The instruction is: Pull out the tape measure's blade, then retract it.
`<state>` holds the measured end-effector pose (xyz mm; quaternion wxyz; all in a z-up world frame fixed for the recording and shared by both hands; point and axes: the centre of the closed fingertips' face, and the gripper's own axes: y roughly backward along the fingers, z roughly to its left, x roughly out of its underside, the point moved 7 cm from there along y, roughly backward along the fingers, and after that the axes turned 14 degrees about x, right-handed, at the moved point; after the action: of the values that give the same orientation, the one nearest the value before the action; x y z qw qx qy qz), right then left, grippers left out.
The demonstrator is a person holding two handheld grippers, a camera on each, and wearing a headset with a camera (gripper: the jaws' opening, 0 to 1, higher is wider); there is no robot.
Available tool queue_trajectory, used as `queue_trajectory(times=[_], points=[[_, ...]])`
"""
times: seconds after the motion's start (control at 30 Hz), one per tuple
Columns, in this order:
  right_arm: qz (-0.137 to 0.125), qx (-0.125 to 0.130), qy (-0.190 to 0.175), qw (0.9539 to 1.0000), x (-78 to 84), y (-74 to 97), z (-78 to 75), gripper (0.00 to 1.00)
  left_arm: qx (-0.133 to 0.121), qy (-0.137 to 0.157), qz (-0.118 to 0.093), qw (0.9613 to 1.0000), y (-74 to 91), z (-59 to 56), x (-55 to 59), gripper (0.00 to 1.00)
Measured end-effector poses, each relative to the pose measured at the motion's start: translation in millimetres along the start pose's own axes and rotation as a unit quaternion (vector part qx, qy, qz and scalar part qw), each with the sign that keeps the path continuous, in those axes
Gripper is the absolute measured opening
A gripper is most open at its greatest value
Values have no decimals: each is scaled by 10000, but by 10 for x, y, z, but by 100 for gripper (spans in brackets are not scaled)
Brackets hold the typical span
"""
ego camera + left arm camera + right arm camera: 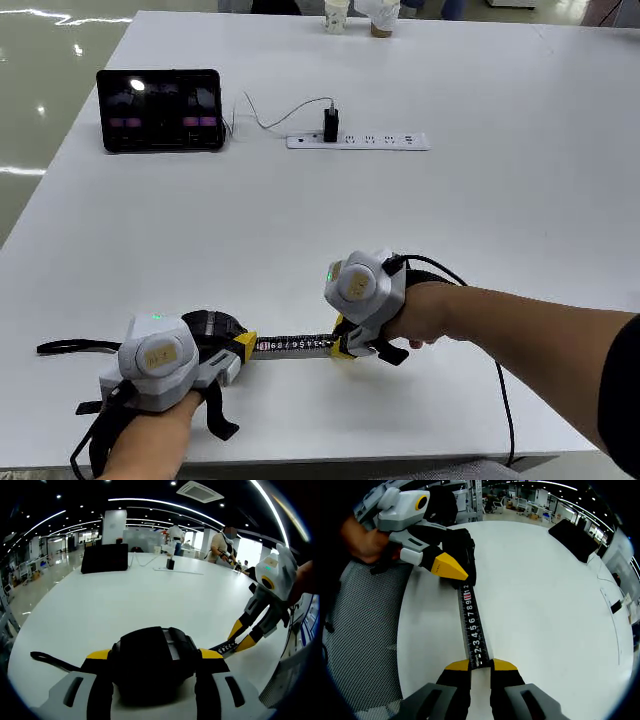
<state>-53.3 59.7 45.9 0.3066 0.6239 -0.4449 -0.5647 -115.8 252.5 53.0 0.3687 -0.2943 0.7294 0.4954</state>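
Lower left of the head view: clamping the black tape measure (212,325) with the left gripper (232,345). Lower centre: pinching the blade (295,345) at its tip with the right gripper (342,348), holding it drawn out a short way over the white table (400,220). Beyond, sharing the tabletop with a dark tablet (160,110), upper left, and a power strip (370,141), upper centre.

The tape measure case (152,660) is plain black. The blade (471,625) is black too, white numbers, one red mark.
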Motion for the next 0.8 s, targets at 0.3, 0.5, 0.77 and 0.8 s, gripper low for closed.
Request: queue_trajectory(times=[0.3,0.5,0.77,0.8], points=[[-12,-5,-35,10000,-16,-19,8,10,2,1,-5,10000,-1,-3,-1,61],[-51,10,-19,10000,-30,-31,16,10,2,-12,1,10000,-3,-1,-2,62],[-38,14,-22,10000,-59,-50,26,11,-5,-56,14,10000,-10,-5,-2,62],[-44,18,-24,10000,-61,-50,28,11,-7,-57,15,10000,-11,-5,-2,62]])
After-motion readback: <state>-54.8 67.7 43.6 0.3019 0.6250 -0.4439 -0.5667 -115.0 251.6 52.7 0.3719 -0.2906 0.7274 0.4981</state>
